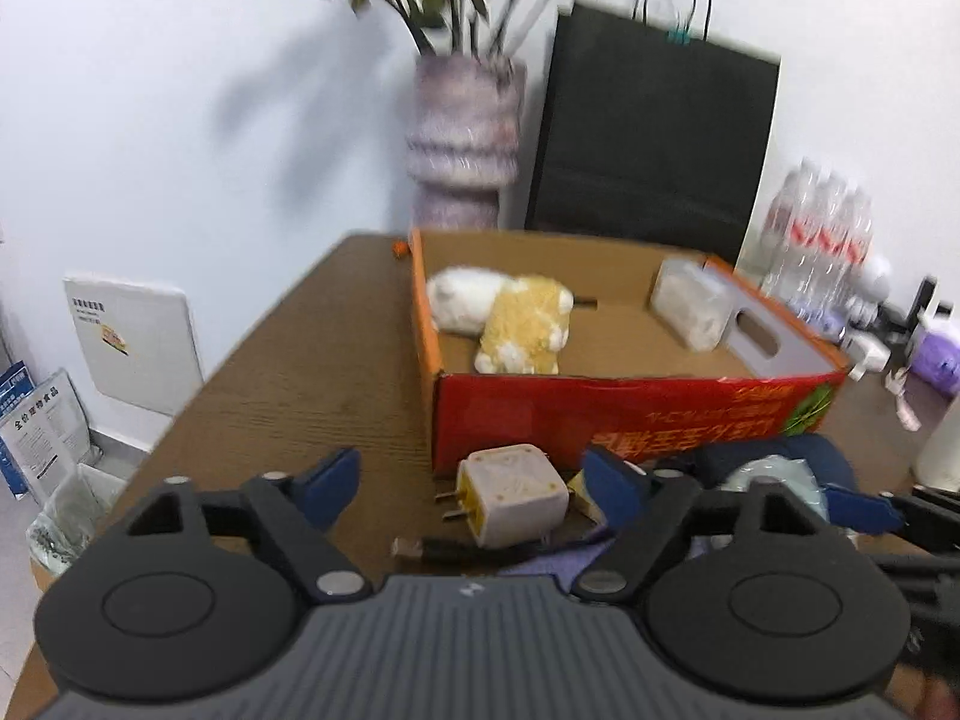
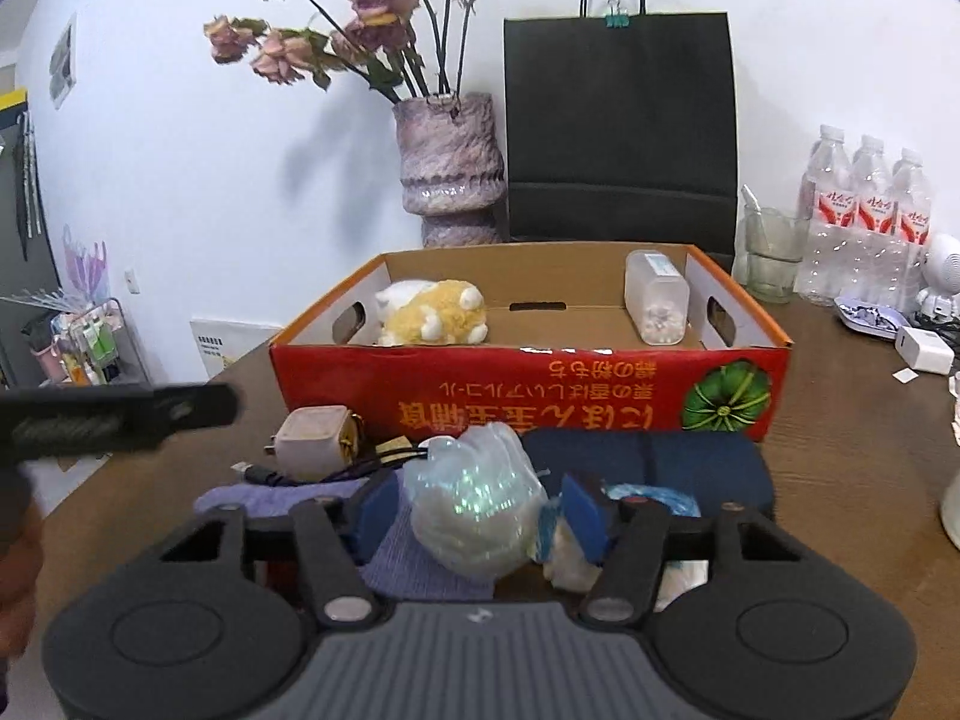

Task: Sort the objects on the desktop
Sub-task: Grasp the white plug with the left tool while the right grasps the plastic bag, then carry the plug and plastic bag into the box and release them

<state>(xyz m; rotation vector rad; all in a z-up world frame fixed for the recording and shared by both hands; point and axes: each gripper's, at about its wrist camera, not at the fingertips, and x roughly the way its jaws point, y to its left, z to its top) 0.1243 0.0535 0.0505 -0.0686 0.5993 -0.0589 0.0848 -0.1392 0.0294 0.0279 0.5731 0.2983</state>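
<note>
A red cardboard box [image 1: 600, 414] [image 2: 528, 390] stands open on the brown table; inside lie a yellow-and-white plush toy [image 1: 522, 324] [image 2: 435, 312] and a clear plastic jar [image 1: 690, 303] [image 2: 655, 297]. My left gripper [image 1: 474, 483] is open, its fingers on either side of a beige plug adapter [image 1: 510, 501] [image 2: 315, 441] in front of the box. My right gripper [image 2: 480, 507] has its blue pads on both sides of a clear plastic bag [image 2: 474, 504]; whether it presses on the bag I cannot tell.
A black cable [image 1: 456, 549], a purple cloth [image 2: 414, 564] and a dark blue pouch [image 2: 690, 468] lie by the box front. Behind stand a vase of dried flowers [image 2: 447, 174], a black paper bag [image 2: 621, 120], water bottles [image 2: 864, 222] and a glass jug [image 2: 771, 255].
</note>
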